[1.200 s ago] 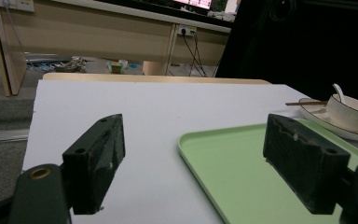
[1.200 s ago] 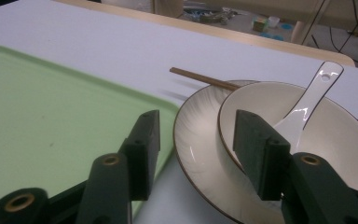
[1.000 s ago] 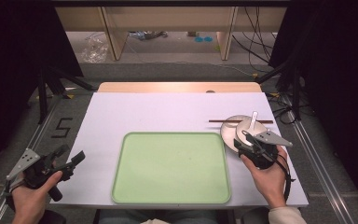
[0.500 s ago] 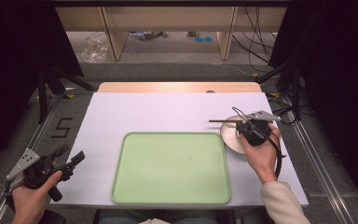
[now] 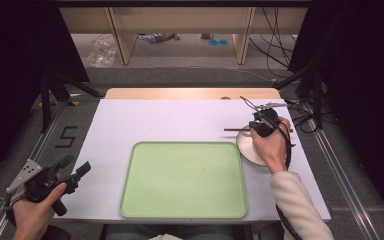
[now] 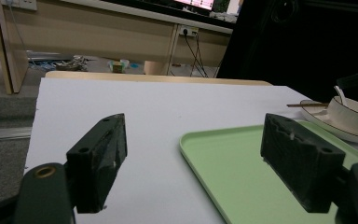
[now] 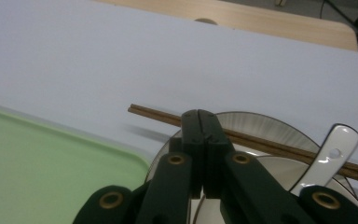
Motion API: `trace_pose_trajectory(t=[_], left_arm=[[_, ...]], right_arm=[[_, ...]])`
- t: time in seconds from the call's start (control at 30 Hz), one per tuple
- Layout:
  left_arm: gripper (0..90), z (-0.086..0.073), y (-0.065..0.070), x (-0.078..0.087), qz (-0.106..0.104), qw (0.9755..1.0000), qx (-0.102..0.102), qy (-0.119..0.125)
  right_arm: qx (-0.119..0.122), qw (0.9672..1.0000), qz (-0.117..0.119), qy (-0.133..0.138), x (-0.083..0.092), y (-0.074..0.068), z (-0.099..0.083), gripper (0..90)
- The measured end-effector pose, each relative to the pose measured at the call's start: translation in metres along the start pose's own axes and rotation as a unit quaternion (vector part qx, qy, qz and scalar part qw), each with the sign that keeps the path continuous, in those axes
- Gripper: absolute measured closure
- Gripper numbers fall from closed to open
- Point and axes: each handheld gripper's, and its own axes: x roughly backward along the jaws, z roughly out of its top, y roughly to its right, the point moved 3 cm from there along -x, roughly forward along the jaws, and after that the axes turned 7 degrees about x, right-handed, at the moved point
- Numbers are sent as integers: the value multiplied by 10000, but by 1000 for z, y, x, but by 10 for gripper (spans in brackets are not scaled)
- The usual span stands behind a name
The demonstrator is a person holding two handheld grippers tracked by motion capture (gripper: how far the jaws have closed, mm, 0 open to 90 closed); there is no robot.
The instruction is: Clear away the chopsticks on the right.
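Right gripper (image 7: 199, 116) closed above bowl (image 7: 261, 168), chopsticks (image 7: 279, 148) beyond, tray (image 7: 37, 172) beside

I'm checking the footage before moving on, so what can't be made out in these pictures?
- Right gripper view: closed jaws hide whether they pinch the chopsticks.
- High view: hand covers the bowl and most of the plate.
- Left gripper view: right edge cuts off the bowl.

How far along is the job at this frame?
Early. Done: nothing is on the green tray. In hand: the right gripper, jaws just closed and shut, is over the chopsticks lying across the plate; whether it grips them is unclear. Left: chopsticks, bowl and spoon sit untransferred; the left gripper waits open.
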Motion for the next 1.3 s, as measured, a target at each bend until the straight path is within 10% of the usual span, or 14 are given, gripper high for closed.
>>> trace_pose_trajectory(t=[0.53, 1.17, 1.3], left_arm=[[225, -1, -1, 0, 21, 10000, 37, -16], [224, -1, -1, 1, 15, 10000, 52, -9], [225, -1, -1, 0, 7, 10000, 65, -4]], right_arm=[[-178, 9938, -55, -1096, -55, 7, 20, 900], [78, 9871, -172, -1588, -89, 9, 21, 900], [-178, 9849, -181, -1713, -89, 5, 20, 900]])
